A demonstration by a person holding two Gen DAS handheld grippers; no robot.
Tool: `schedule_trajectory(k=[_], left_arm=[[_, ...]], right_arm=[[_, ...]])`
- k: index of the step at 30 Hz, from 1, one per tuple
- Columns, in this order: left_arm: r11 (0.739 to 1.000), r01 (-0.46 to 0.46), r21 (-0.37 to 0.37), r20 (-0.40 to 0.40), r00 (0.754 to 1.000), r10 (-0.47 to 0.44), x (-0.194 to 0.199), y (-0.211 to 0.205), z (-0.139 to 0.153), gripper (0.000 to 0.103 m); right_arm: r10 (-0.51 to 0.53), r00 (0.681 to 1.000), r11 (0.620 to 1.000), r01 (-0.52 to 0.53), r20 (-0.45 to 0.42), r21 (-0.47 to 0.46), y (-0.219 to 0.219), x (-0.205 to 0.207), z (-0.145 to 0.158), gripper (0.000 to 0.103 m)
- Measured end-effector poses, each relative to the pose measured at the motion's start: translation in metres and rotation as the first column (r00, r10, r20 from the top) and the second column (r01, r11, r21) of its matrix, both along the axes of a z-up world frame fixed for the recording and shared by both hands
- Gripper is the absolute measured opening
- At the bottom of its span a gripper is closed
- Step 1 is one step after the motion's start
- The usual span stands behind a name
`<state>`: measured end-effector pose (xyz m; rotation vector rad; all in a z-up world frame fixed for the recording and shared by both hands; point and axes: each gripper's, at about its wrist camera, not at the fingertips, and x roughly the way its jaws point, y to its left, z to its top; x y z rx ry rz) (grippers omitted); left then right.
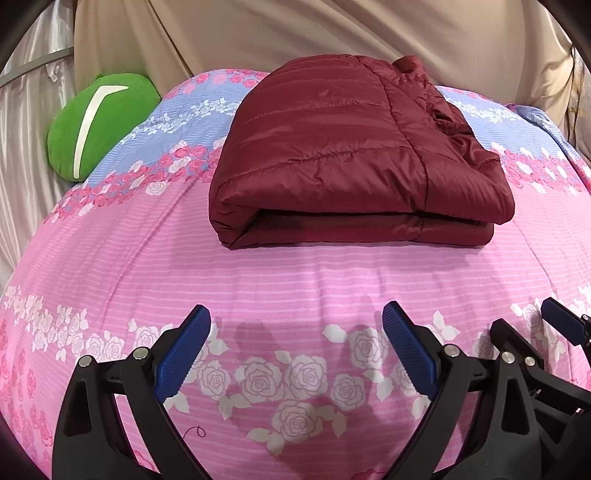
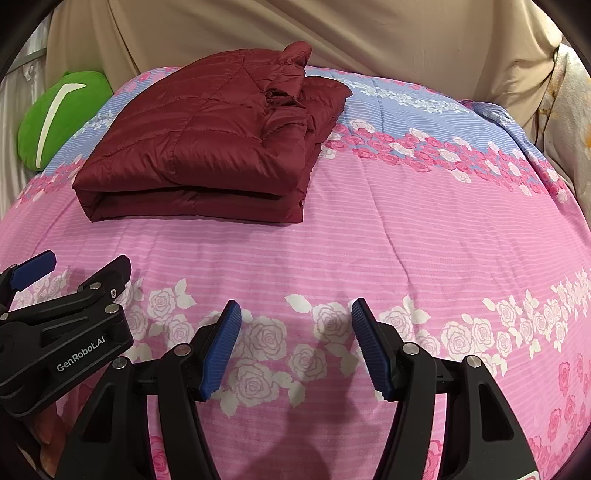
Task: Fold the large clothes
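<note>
A dark red quilted jacket (image 1: pixel 343 155) lies folded into a thick rectangle on the pink floral bedspread (image 1: pixel 295 277), its collar bunched at the far right corner. From the right wrist view the jacket (image 2: pixel 207 147) sits at the upper left. My left gripper (image 1: pixel 296 321) hovers over the bedspread well short of the jacket, open, with nothing between its blue pads. My right gripper (image 2: pixel 296 314) stands open too, empty, over the white rose band of the bedspread (image 2: pixel 406 240). Each gripper shows at the edge of the other's view: the right one (image 1: pixel 554 325), the left one (image 2: pixel 74 273).
A green cushion (image 1: pixel 99 122) with a white stripe rests at the bed's far left edge. Beige fabric (image 1: pixel 332 33) hangs behind the bed. The bedspread's blue band (image 2: pixel 424 110) runs along the far side, right of the jacket.
</note>
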<state>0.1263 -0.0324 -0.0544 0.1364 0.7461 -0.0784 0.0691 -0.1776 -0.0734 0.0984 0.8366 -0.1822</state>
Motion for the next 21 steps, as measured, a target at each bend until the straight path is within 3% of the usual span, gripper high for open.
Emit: schedule_trajectory(k=[21], left_arm=[[1.0, 0.012, 0.027, 0.004, 1.0, -0.012, -0.001, -0.0025, -0.0019, 0.089]], right_arm=[[0.004, 1.0, 1.0, -0.004, 0.001, 0.0, -0.0015, 0.0011, -0.0001, 0.061]])
